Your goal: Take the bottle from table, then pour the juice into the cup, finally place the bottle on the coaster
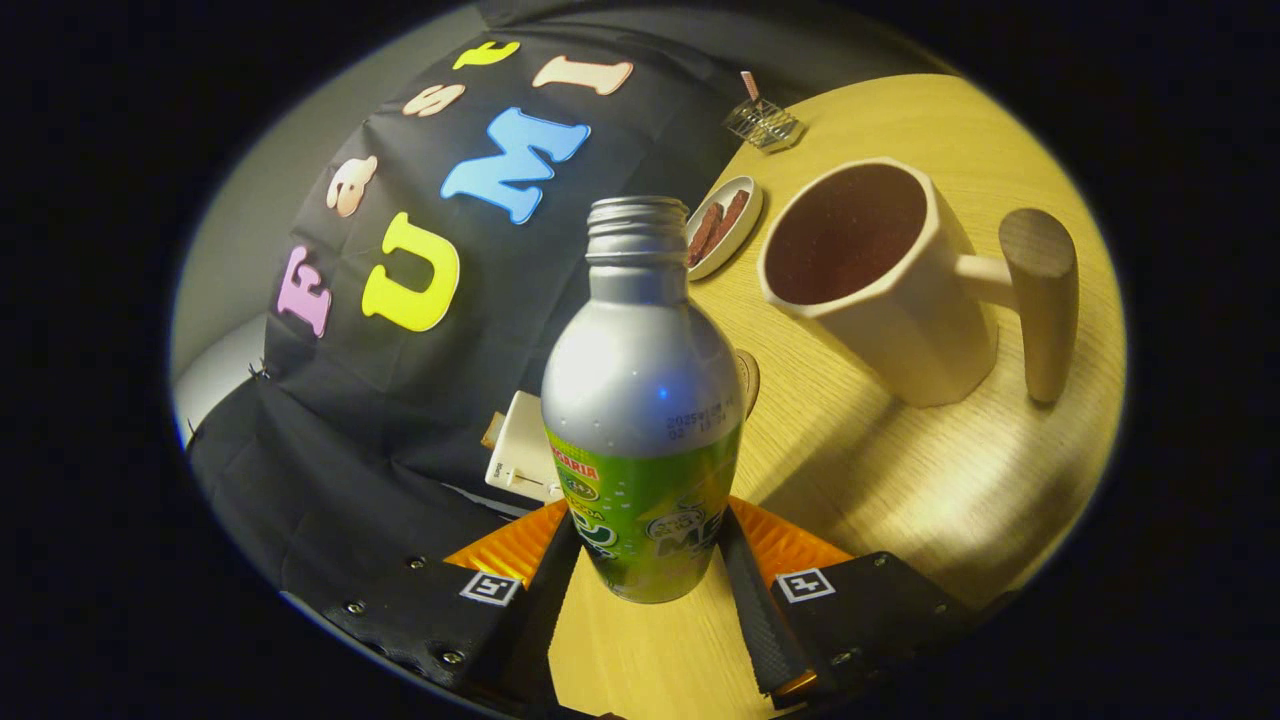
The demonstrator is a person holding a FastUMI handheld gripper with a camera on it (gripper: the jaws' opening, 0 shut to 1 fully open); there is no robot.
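Observation:
A silver bottle [640, 400] with a green label and an uncapped threaded neck stands between my fingers. My gripper [648, 530] is shut on its lower body, one finger [553, 585] pressing on each side. Everything around it looks tilted, with the wooden table [900, 480] sloping away beneath the bottle. Beyond the fingers and to the right stands a cream cup [880, 290] with a wooden handle [1040, 300]; its inside looks dark. The edge of a round brown disc [750, 382], perhaps the coaster, peeks out just behind the bottle.
A small white dish [725, 228] with brown sticks lies beyond the bottle, near the cup. A little wire basket [762, 122] sits farther back. A white box [522, 452] rests by the table's edge to the left of the bottle, against the booth's cloth wall.

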